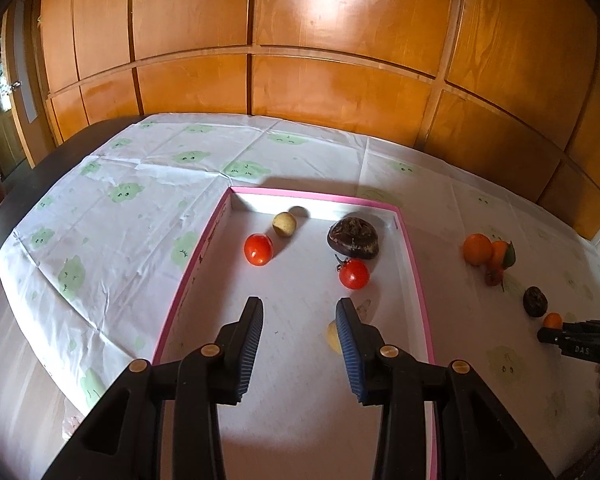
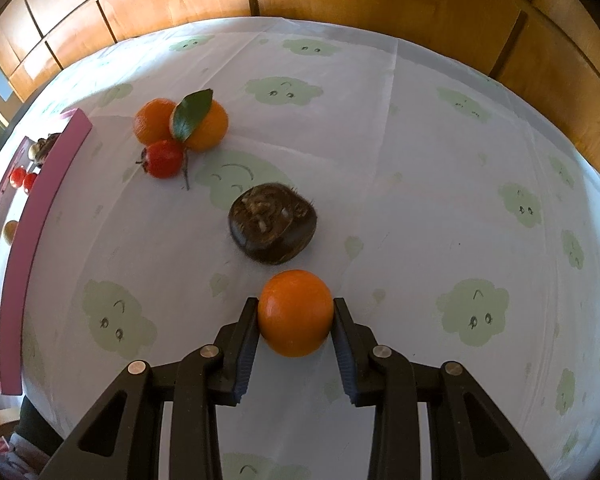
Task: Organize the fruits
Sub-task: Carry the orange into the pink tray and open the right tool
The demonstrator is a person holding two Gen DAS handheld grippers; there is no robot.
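My right gripper (image 2: 295, 314) is clamped on a small orange (image 2: 295, 312), one pad against each side, and the fruit sits right at my fingertips, low over the tablecloth (image 2: 420, 140). What matters for the carry is direction: the pink-rimmed box (image 2: 40, 216) lies well off to the left of this gripper, its long side running away from me, so I judge the orange has to travel sideways and clear that rim before going down.

Just ahead of my fingertips sits a dark brown fruit (image 2: 273, 229). Farther ahead and to the left are two oranges with a leaf (image 2: 180, 122), touching a tomato (image 2: 163, 159).

My left gripper (image 1: 299, 312) hangs over the box's inside with its fingers apart and nothing between them. Ahead of it lie two tomatoes (image 1: 258, 249), a brown fruit (image 1: 353, 237) and a pale one (image 1: 284, 224). The right hand is the one nearer the loose fruit.
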